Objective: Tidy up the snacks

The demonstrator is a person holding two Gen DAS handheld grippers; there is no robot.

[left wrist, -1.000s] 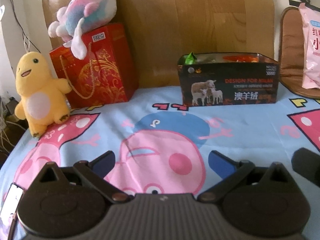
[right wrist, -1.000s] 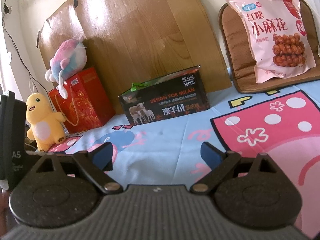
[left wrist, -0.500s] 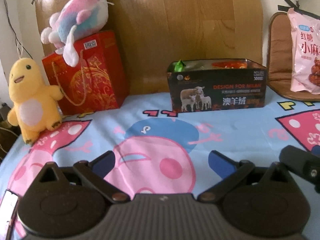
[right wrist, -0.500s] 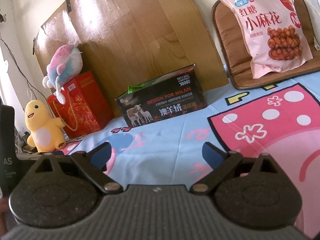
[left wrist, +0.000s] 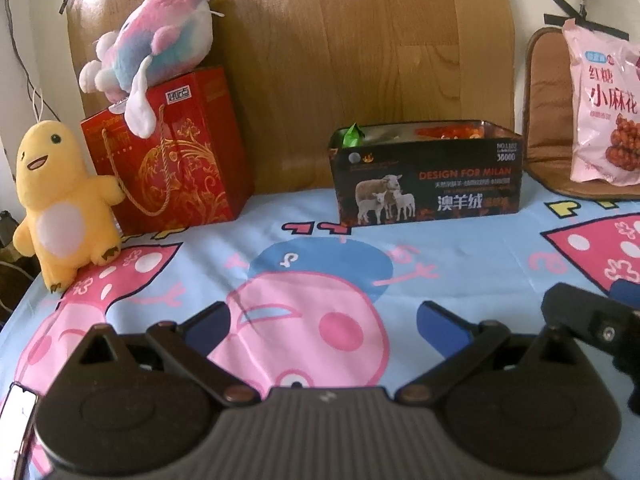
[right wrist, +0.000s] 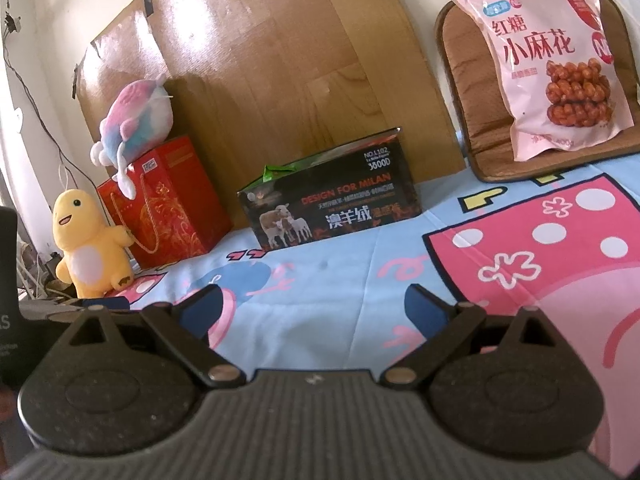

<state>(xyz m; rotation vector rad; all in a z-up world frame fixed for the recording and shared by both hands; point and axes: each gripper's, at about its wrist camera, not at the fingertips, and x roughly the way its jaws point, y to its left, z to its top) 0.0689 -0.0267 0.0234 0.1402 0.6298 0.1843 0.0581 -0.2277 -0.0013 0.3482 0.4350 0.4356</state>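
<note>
Both my claws, left [left wrist: 322, 320] and right [right wrist: 312, 306], wide, empty. Box [left wrist: 428, 178] partly stocked; pink snack bag [right wrist: 556, 56] on cushion not yet packed.

Box [left wrist: 426, 184]: "DESIGN FOR MILAN"; bag [right wrist: 554, 60]: "小麻花".

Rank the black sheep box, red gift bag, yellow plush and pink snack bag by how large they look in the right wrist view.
1. Pink snack bag
2. Black sheep box
3. Red gift bag, close behind the box; it stands a little farther off, so that order is unsure
4. Yellow plush
</note>
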